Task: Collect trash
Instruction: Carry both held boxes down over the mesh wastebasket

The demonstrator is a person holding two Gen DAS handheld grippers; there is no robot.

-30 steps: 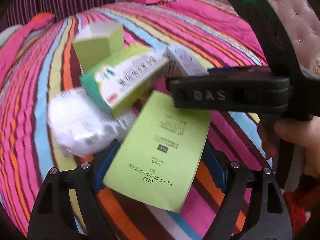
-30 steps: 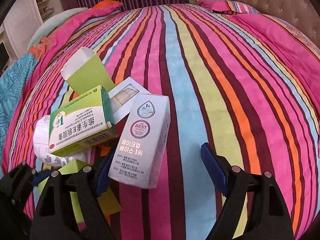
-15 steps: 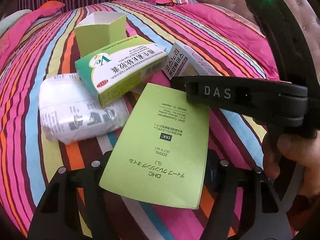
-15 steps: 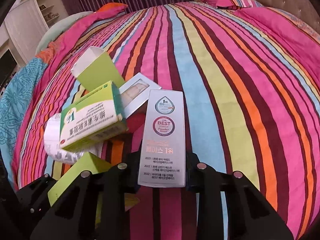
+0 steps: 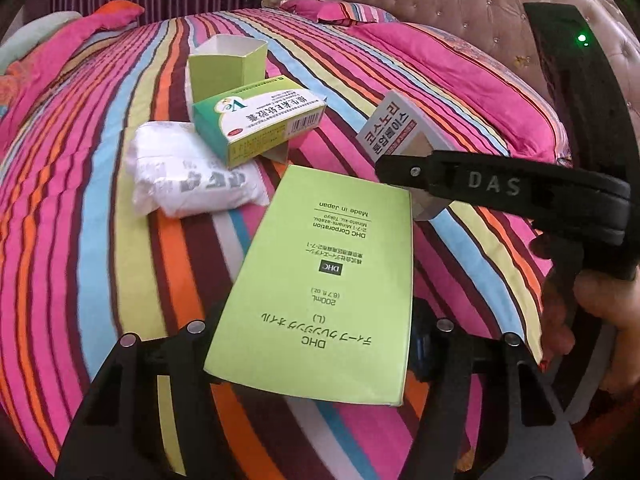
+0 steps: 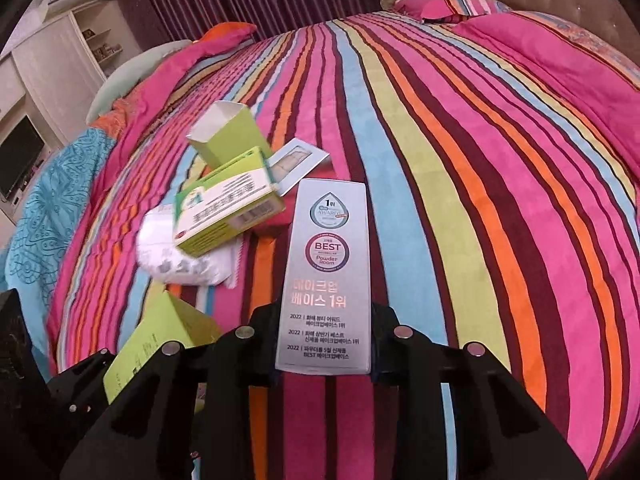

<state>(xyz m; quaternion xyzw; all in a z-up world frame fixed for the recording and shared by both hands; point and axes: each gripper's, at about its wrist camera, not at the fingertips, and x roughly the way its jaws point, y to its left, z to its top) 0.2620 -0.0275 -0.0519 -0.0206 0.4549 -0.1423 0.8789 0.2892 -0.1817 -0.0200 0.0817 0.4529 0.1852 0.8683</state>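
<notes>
My left gripper [image 5: 316, 344] has a flat lime-green DHC box [image 5: 332, 276] between its fingers, held clear of the bedspread, and its jaws are closing on it. My right gripper [image 6: 324, 332] is shut on a tall silver cosmetics box [image 6: 328, 264], which points away from me. In the left wrist view that silver box [image 5: 404, 124] shows above a black right finger [image 5: 500, 184]. On the bed lie a green-and-white medicine box [image 5: 256, 124], an open lime carton [image 5: 226, 64] and a white crumpled wrapper [image 5: 188, 176]. A white card box [image 6: 298, 164] lies behind them.
The striped bedspread [image 6: 460, 200] covers a wide bed. Pink pillows [image 5: 440, 64] and a tufted headboard [image 5: 460, 4] stand at the far end. A white cabinet [image 6: 60, 64] and a dark screen [image 6: 20, 156] are at the left. A person's hand [image 5: 600, 320] grips the right tool.
Both grippers closed on their boxes, the left on the lime-green one, the right on the silver one. Both drew back from the pile, lifting the boxes off it.
</notes>
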